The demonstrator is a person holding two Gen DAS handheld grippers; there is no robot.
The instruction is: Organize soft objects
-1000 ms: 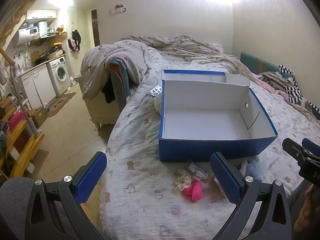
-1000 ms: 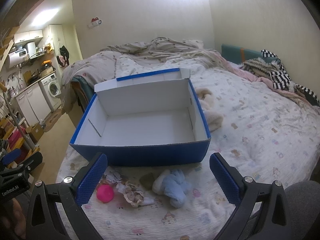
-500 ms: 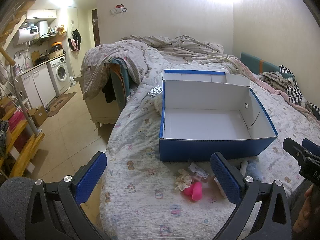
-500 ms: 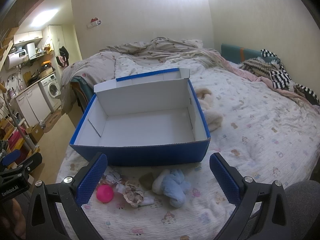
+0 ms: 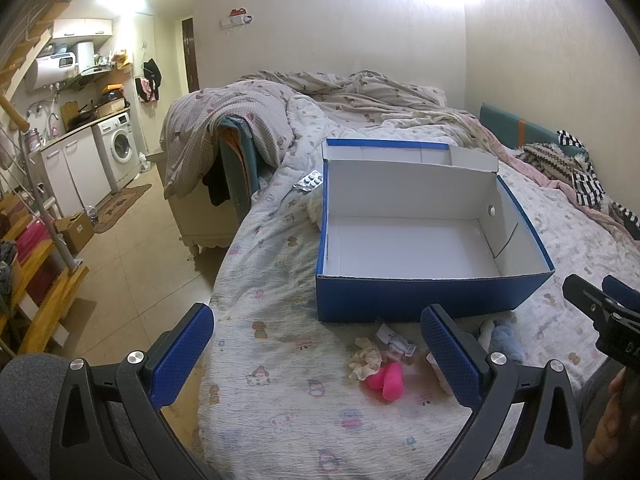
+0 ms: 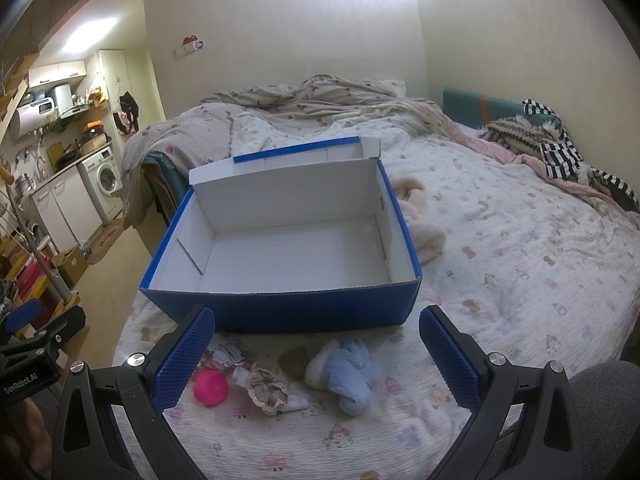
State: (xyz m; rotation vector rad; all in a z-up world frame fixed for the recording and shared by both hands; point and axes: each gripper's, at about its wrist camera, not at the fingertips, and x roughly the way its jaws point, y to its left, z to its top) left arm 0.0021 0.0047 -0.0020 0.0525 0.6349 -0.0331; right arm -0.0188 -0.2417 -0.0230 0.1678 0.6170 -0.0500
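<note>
An open blue box [image 5: 416,300] [image 6: 280,312] with a white, empty inside stands on the bed. In front of it lie small soft things: a pink toy [image 5: 386,378] [image 6: 211,387], a cream scrunchie [image 5: 366,360], a beige frilly scrunchie [image 6: 268,390], a light blue plush [image 6: 348,372] [image 5: 506,338] and small white packets [image 6: 224,354]. My left gripper [image 5: 318,354] is open and empty, hovering near the bed's front edge. My right gripper [image 6: 316,354] is open and empty above the pile.
A cream plush [image 6: 424,228] lies right of the box. A pill blister [image 5: 308,181] lies behind the box's left side. Rumpled quilt [image 6: 320,108] and striped clothes [image 6: 560,156] lie at the back. The bed's left edge drops to the floor [image 5: 132,248].
</note>
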